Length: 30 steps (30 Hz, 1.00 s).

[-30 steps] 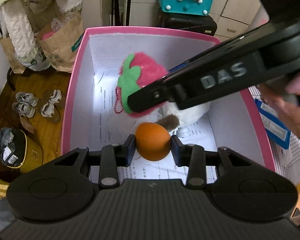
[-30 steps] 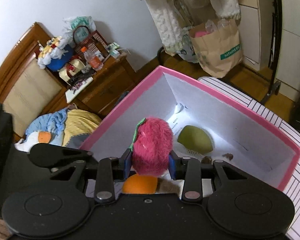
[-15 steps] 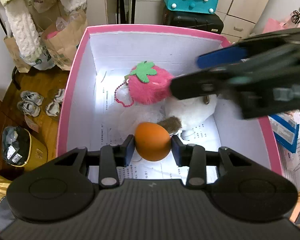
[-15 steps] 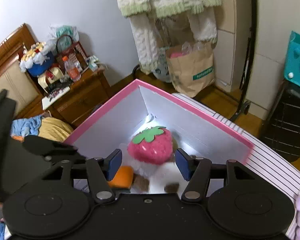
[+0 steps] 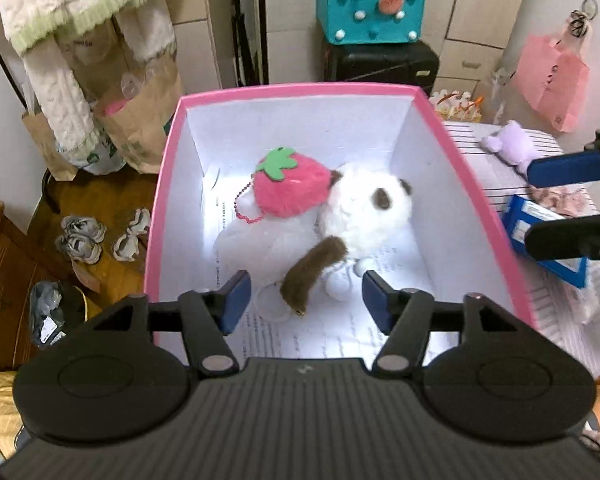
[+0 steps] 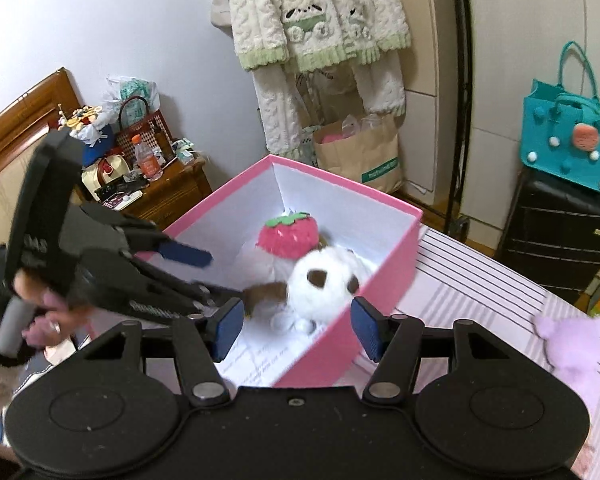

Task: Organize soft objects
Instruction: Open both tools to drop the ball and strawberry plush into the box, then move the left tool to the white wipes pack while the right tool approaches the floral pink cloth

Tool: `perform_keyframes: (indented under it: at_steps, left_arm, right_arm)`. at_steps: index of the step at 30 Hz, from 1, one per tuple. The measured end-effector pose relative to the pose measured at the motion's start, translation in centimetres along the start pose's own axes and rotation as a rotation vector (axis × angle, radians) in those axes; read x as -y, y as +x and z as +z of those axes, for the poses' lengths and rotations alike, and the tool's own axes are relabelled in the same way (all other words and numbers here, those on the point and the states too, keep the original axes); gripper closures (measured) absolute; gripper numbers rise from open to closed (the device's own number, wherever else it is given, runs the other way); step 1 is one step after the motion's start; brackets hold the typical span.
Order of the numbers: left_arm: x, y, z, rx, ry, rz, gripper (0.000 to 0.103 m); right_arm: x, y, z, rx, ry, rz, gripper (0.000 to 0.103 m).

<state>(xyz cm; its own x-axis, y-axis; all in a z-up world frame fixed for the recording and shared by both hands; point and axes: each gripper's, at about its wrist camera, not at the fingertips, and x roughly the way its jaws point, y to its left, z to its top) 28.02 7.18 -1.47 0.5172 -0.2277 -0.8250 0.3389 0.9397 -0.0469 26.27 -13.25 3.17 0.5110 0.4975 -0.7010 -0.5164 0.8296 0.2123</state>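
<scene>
Since the earlier frame the left gripper (image 5: 303,300) has let go of the orange ball it was pinching; its jaws have just been opening and now stand spread with nothing between the pads, and the ball is no longer in view. The right gripper (image 6: 297,330) has released the strawberry plush (image 5: 290,188) and drawn back from the pink box (image 5: 156,216); its jaws are likewise parted and empty, poised over the box's near wall. The box sits on a striped cloth (image 6: 476,280), its white interior lined at the bottom with printed paper. Inside lie the strawberry plush, toward the far left corner, green leaf cap facing up and its beaded chain trailing to the left, and a white plush animal (image 5: 364,208) with brown patches, touching the strawberry's right side. The animal's brown tail (image 5: 312,276) runs toward the near wall, so its long axis appears to lie roughly front to back, though blur makes the body outline uncertain. A purple plush (image 6: 572,344) lies on the cloth outside the box, well apart to the right.
</scene>
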Motion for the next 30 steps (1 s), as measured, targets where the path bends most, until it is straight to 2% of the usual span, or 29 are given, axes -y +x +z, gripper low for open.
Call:
perform_keyframes:
  at_steps: [8,16,19,23,30]
  left_arm:
    - [3.1,-6.3,-1.9,0.060,0.086,-0.045,0.032]
    - [7.5,-10.9,-3.6,0.137,0.177,-0.090,0.024]
    - [9.0,-11.7,-3.8,0.149,0.187,-0.114,0.023]
    - [11.5,-12.1,-4.3,0.164,0.212,-0.146,0.021]
    - [16.3,-10.7,-4.7,0.148,0.264,-0.247,0.019]
  right_arm:
    - [0.0,-6.2,-3.4,0.060,-0.008,-0.005,0.035]
    - [0.3,-11.5,-7.9,0.095,-0.024,-0.076,0.033]
    - [0.6,-12.8,-9.2,0.082,-0.023,-0.097,0.032]
    - [0.9,-14.6,-11.2,0.077,-0.040,-0.121,0.027]
    - [2.3,-16.2,-14.7,0.073,-0.035,-0.149,0.026]
